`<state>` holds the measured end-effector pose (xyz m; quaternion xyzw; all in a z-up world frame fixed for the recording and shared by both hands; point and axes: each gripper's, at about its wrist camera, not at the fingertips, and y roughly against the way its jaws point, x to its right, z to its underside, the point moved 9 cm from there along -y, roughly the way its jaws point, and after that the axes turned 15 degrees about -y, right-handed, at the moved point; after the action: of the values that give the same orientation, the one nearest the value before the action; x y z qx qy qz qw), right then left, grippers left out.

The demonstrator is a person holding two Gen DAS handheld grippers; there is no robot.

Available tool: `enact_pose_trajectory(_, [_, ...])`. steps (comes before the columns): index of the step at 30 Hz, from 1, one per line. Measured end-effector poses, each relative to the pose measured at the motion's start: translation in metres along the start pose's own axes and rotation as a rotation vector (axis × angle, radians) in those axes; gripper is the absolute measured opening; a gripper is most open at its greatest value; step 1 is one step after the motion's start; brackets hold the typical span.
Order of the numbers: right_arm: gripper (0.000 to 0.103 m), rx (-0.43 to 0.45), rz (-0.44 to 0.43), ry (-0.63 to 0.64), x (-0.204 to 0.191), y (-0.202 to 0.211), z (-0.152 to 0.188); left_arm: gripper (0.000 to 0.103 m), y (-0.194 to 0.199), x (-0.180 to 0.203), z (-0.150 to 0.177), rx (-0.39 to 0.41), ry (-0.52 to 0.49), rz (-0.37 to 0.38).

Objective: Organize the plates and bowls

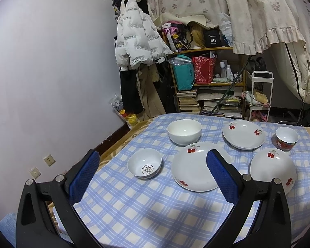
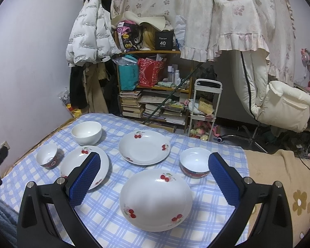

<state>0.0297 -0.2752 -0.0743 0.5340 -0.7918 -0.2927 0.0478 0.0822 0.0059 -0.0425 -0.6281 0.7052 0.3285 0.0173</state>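
Observation:
Three cherry-print plates lie on the blue checked cloth: near left (image 1: 193, 167) (image 2: 80, 161), far (image 1: 243, 134) (image 2: 144, 146), near right (image 1: 272, 167) (image 2: 156, 198). A plain white bowl (image 1: 184, 131) (image 2: 86, 132) stands at the back. A small bowl with a dark emblem inside (image 1: 144, 163) (image 2: 47, 156) stands at the left. A red-banded bowl (image 1: 286, 138) (image 2: 194, 162) stands at the right. My left gripper (image 1: 153, 163) is open above the emblem bowl and near left plate. My right gripper (image 2: 155, 165) is open above the near right plate. Both hold nothing.
The cloth (image 1: 146, 210) covers a low surface with a beige blanket (image 2: 279, 186) to the right. Behind stand a cluttered bookshelf (image 1: 208, 82), a white trolley (image 2: 205, 107), hanging coats (image 1: 134, 37) and a pale wall (image 1: 51, 82) at the left.

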Motion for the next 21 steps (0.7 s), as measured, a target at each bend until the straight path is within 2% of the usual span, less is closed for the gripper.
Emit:
enact_pose_trajectory(4, [0.103, 0.037, -0.006, 0.014, -0.008, 0.0, 0.002, 0.102, -0.006, 0.0, -0.005, -0.014, -0.006, -0.008])
enact_pose_trajectory(9, [0.103, 0.046, -0.056, 0.046, -0.03, 0.0, -0.004, 0.102, -0.022, -0.005, -0.016, -0.051, 0.013, 0.0])
enact_pose_trajectory(13, [0.103, 0.029, -0.085, 0.06, -0.049, -0.007, -0.02, 0.102, -0.034, -0.009, -0.023, -0.071, 0.008, -0.035])
enact_pose_trajectory(21, [0.103, 0.006, -0.12, 0.102, -0.076, -0.026, -0.026, 0.102, -0.061, -0.008, -0.035, -0.106, -0.036, -0.027])
